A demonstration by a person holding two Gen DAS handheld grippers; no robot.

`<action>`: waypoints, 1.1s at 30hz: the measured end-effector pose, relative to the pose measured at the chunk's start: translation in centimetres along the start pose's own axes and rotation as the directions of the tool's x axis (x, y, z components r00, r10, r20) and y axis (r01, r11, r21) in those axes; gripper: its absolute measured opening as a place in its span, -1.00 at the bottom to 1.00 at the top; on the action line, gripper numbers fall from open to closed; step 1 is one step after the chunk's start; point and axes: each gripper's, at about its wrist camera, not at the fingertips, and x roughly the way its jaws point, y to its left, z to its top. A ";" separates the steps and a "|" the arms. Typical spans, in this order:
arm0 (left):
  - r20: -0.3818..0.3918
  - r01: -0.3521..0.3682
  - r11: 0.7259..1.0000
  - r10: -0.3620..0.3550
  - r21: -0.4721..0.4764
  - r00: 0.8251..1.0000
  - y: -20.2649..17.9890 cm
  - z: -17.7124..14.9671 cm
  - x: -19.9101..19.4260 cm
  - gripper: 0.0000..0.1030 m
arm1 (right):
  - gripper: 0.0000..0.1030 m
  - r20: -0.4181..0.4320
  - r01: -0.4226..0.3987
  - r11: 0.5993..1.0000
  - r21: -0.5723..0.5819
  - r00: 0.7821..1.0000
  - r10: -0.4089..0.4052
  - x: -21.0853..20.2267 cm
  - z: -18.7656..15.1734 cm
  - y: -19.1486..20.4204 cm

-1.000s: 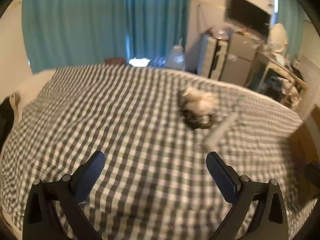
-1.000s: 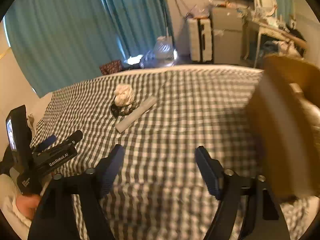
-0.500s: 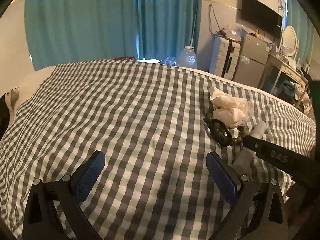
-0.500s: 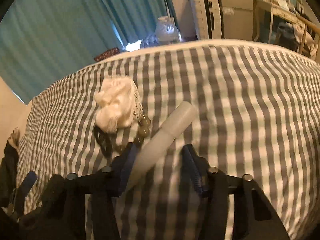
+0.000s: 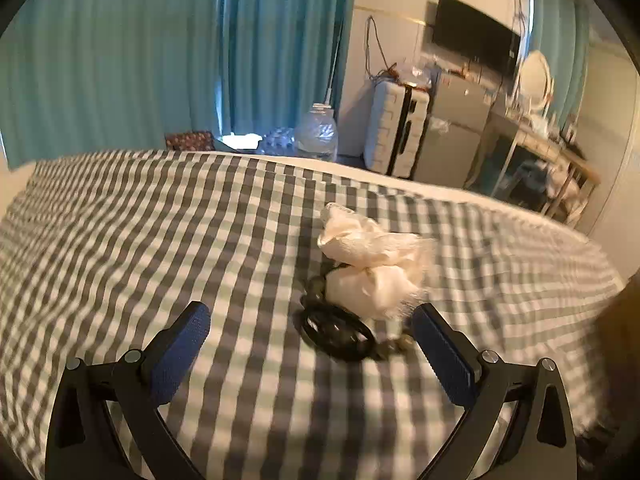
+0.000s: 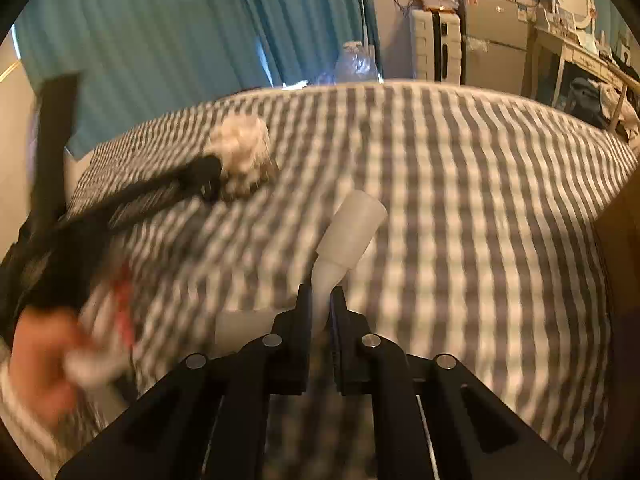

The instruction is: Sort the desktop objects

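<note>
On the grey-checked bedcover [image 5: 160, 240] lies a crumpled cream cloth [image 5: 372, 264] against a black ring [image 5: 336, 334] and a string of dark beads [image 5: 394, 346]. My left gripper [image 5: 310, 316] is open just above the cover, with the ring between its blue pads and the cloth just beyond. My right gripper [image 6: 321, 294] is shut on a white tube [image 6: 354, 232], pinching it flat near the cap, which points away from me. In the right wrist view the cream cloth [image 6: 242, 148] sits far left, with one of the left gripper's fingers [image 6: 160, 196] reaching to it.
A person's hand [image 6: 36, 356] holds the left gripper at the lower left. A brown cardboard box [image 6: 624, 240] stands at the bed's right edge. Beyond the bed are a water bottle [image 5: 318, 136], a white suitcase [image 5: 396, 132], a small fridge [image 5: 456, 132] and teal curtains.
The right gripper came down over the white tube and shut on it. The left gripper moved towards the cloth and ring, which now lie between its open fingers.
</note>
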 end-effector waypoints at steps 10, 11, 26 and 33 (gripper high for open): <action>-0.039 0.203 0.977 -0.206 -0.063 0.978 3.0 -0.5 1.1 -0.84 | -0.79 -0.029 0.062 0.997 -0.055 0.998 -0.063 -0.4 -0.8 0.3; -0.041 0.209 0.977 -0.211 -0.053 0.977 2.9 -0.5 0.9 -0.84 | -0.79 -0.022 0.069 0.995 -0.065 0.997 -0.070 -0.6 -0.9 0.7; -0.168 0.226 0.974 -0.217 0.033 0.961 1.9 -5.1 -8.7 -0.85 | -0.79 0.009 0.061 0.998 -0.005 0.998 -0.061 -6.8 -1.2 0.2; -0.117 0.220 0.973 -0.211 0.075 0.971 -0.3 -5.5 -15.1 -0.85 | -0.79 0.018 0.057 0.998 -0.014 0.998 -0.057 -11.0 -3.1 1.6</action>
